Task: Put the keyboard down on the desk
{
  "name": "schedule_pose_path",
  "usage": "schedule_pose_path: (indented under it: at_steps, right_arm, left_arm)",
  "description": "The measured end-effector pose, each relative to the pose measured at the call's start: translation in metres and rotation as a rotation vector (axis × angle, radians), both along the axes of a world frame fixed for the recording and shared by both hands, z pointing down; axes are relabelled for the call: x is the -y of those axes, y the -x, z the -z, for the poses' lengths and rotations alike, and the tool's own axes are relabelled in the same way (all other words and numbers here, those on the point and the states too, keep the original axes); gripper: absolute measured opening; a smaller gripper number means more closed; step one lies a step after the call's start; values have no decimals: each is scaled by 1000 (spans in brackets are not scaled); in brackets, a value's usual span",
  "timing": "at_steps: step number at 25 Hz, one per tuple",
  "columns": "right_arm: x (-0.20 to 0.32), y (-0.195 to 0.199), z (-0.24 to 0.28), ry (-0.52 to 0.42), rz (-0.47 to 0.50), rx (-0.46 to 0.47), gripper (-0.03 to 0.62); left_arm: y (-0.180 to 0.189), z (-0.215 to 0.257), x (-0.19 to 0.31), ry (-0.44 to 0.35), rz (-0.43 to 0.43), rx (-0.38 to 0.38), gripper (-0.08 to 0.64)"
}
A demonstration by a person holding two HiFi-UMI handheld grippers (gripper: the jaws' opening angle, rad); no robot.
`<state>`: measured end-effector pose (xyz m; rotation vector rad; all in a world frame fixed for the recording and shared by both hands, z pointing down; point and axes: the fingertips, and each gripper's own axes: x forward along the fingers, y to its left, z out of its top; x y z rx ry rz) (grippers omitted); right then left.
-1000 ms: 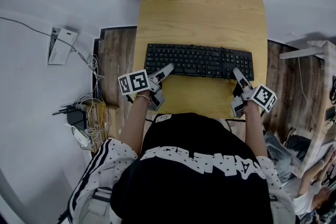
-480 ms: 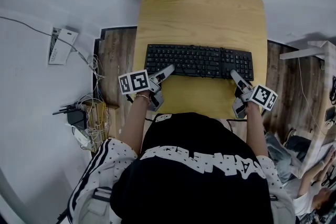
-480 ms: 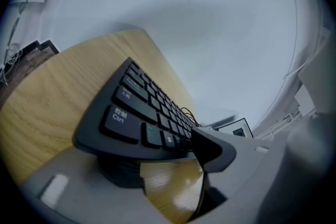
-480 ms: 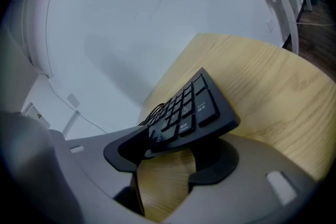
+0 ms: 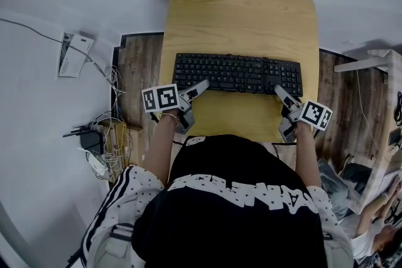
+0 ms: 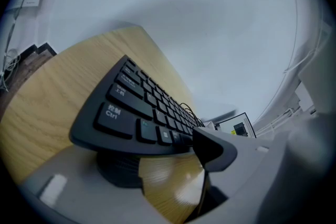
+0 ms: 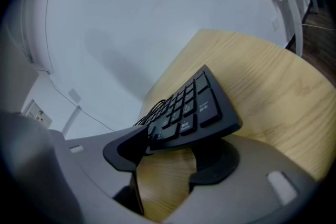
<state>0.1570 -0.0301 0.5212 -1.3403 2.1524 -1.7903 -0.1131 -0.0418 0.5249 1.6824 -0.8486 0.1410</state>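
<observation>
The pale wooden tabletop point(image 5: 242, 9) carries the whole length of the black keyboard point(image 5: 237, 72), which lies flat across its middle, long edge toward the person, and has hardly shifted over the last second. That reads as the keyboard being down already, with its weight on the wood. At its near left corner sits the left hand-held gripper point(image 6: 165, 162), at its near right corner the right hand-held gripper point(image 7: 170, 157), each angled downward at the keyboard's front edge. What has just changed is the grip: both sets of jaws have just been opening, and both hand-held grippers now look released, no longer clenched on the keyboard. A corner of the keyboard still stands between the jaws on each side. In the left gripper view the corner with the Ctrl key overhangs the lower pad point(image 6: 118, 170), while the upper pad point(image 6: 212, 148) sits at the edge of the keys; the right gripper view shows the mirror of that. For the task this means the placing itself appears done — what seems left is to slide both lower jaws out from under the corners without dragging the keyboard toward the tabletop's near edge.
</observation>
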Motion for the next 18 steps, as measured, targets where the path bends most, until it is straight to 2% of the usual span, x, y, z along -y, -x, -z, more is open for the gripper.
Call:
schedule_pose_path:
  at_steps: [12, 18]
  right_arm:
    - [-2, 1, 2, -9, 38, -19, 275]
    - [-8, 8, -2, -14, 144, -81, 328]
  left_arm:
    - [-3, 0, -6, 12, -27, 19, 296]
    - [-4, 1, -8, 11, -45, 31, 297]
